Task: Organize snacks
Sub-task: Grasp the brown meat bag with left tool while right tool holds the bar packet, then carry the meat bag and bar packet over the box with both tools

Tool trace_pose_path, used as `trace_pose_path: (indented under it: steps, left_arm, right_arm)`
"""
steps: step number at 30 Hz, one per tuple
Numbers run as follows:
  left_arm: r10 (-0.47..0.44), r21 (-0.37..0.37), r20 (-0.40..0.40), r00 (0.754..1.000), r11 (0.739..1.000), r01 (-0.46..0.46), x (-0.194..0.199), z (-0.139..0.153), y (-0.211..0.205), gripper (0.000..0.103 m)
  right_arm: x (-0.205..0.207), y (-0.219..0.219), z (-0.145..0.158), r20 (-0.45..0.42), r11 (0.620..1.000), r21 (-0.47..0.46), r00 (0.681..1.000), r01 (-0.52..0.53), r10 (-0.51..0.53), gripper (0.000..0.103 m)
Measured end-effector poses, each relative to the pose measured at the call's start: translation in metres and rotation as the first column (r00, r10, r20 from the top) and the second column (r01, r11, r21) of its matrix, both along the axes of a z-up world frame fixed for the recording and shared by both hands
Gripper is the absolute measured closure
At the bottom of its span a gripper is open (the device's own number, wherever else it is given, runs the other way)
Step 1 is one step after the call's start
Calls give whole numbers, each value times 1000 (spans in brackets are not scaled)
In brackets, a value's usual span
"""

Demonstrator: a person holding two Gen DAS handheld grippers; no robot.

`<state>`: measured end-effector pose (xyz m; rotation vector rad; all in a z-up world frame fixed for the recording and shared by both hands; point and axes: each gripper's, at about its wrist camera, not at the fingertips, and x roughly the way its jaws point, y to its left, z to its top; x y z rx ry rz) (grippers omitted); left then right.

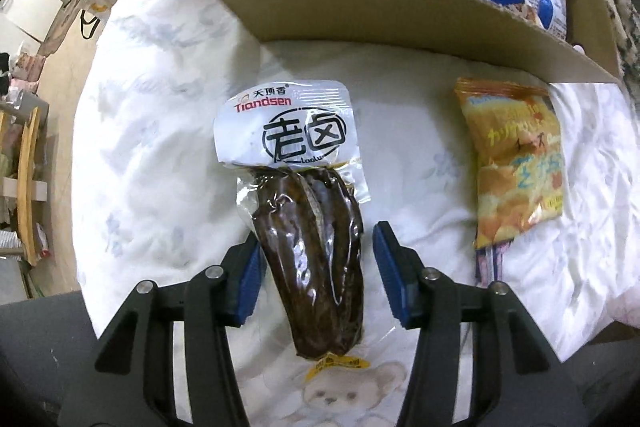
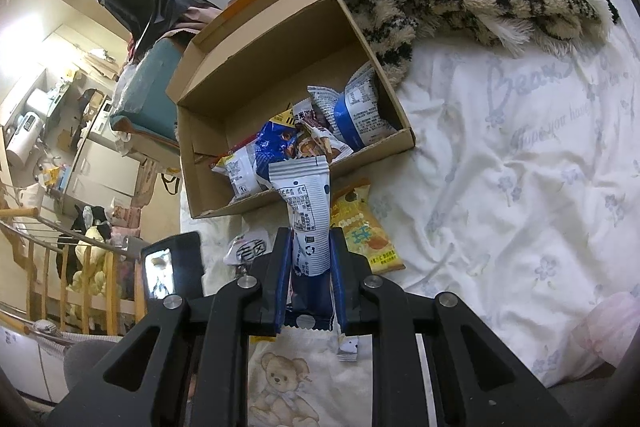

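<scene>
Left gripper (image 1: pixel 316 267): jaws spread either side of the vacuum-packed meat snack (image 1: pixel 304 227), not clamped. Right gripper (image 2: pixel 310 259): white-blue packet (image 2: pixel 306 219) clenched before the cardboard box (image 2: pixel 280 43).

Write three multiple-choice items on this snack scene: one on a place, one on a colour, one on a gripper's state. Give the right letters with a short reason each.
1. Where does the orange cheese snack bag lie?
A. inside the cardboard box
B. on the white bedsheet outside the box
C. in the left gripper

2. What colour are the pads of the left gripper?
A. blue
B. red
C. yellow

3. What is the state of the right gripper?
A. open and empty
B. shut on the white and blue packet
C. shut on the box wall

Answers:
1 B: the bag lies flat on the bedsheet, in front of the cardboard box.
2 A: both pads beside the vacuum-packed braised meat are blue.
3 B: its fingers press both sides of the white and blue packet.
</scene>
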<state>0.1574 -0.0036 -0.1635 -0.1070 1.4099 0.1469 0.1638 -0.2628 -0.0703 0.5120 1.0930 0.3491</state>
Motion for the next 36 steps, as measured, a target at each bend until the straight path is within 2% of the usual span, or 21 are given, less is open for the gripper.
trace_pose_path:
  steps: [5,9,12,13,17,23,26,29,36]
  left_arm:
    - [-6,2,38,999,1000,6,-15,20,8,55]
    - [33,-51,65,997,998,-30,-33,39,9,55]
    - [41,-61,112,993,998,-34,-42,62,21,55]
    - [41,-62,127,991,998,-34,-45,61,15,55]
    - [38,-55,199,979,998,-28,-47,90,18,55]
    - [1,-2,330,944,1000,-1,-19,134,18,55]
    - [-13,9,363,932,1000,10,0,148,16,55]
    - [-29,30,386,922,999,19,18,157,13,55]
    - [-73,63,415,907,997,51,64,164,1,55]
  right_arm:
    - [-2,3,2,9,1000,-3,1000,-10,10,83]
    - [-4,4,2,8,1000,-5,1000,-11,11,83]
    - [-5,2,0,-11,999,32,1000,-10,10,83]
    - [-5,1,-1,-18,999,40,1000,-7,8,83]
    - [-6,-1,2,-13,999,46,1000,0,1,83]
    - [8,-3,14,17,999,52,1000,-3,3,83]
    - [19,-7,21,45,998,66,999,1,-4,83]
    - [33,-13,22,57,997,82,998,11,-16,83]
    - [75,-16,15,52,998,58,998,26,-29,83]
